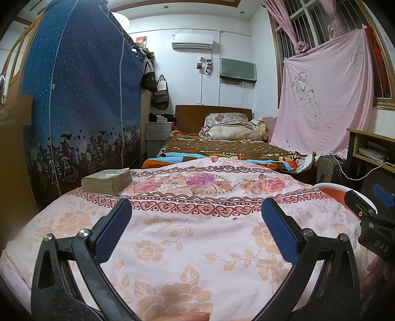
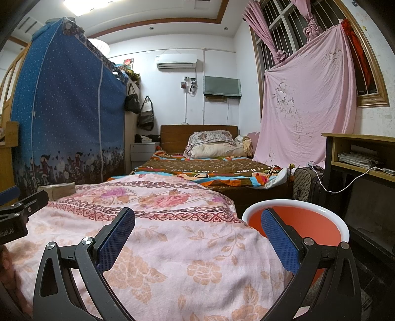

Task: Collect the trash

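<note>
We are holding both the left hand-held gripper (image 1: 196, 214) and the right hand-held gripper (image 2: 197, 224) released over the floral bedspread (image 1: 197, 242). No trash is showing; the orange bin (image 2: 308, 222) is sitting at three o'clock. We are risking snagging cloth.

White-walled bedroom (image 2: 170, 103), blue fabric wardrobe (image 1: 81, 103), barred window (image 2: 296, 32).

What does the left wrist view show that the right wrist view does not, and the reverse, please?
Only the left wrist view shows the left gripper head-on with jaws open, and the thick book plainly. Only the right wrist view shows the right gripper head-on, also open, nearly the whole orange bin, and the ceiling light. Both share the pink floral cover, the far bed with pillows, the blue wardrobe, the air conditioner and the hung pink sheet.
</note>
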`<act>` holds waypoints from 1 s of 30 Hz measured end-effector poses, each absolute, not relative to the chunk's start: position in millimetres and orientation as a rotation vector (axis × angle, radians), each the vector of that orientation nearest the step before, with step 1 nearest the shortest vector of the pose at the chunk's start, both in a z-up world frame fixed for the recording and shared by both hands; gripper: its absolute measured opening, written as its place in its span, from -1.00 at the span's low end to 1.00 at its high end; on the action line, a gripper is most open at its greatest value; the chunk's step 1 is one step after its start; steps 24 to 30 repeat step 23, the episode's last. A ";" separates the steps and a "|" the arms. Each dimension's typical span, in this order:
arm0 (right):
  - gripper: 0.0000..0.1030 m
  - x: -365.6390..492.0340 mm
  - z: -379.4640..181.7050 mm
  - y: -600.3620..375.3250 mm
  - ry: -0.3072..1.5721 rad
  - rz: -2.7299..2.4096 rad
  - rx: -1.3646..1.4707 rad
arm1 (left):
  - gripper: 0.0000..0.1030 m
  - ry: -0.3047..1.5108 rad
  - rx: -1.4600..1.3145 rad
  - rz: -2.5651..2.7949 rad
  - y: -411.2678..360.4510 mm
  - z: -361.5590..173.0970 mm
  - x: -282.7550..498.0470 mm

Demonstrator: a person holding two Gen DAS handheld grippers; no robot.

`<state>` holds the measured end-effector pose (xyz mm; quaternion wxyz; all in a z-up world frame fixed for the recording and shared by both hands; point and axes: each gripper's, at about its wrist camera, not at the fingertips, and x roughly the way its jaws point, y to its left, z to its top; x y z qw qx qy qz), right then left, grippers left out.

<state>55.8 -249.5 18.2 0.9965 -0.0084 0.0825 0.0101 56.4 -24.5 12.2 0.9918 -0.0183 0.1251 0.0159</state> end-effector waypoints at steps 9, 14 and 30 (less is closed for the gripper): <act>1.00 55.7 18.4 -249.0 0.166 0.020 -0.017 | 0.78 0.250 -0.039 0.034 -25.0 12.3 56.3; 1.00 55.7 18.7 -248.9 0.167 0.020 -0.017 | 0.78 0.250 -0.039 0.033 -24.9 12.2 56.4; 1.00 53.6 16.2 -246.7 0.168 0.020 -0.017 | 0.78 0.250 -0.038 0.033 -25.6 12.2 56.3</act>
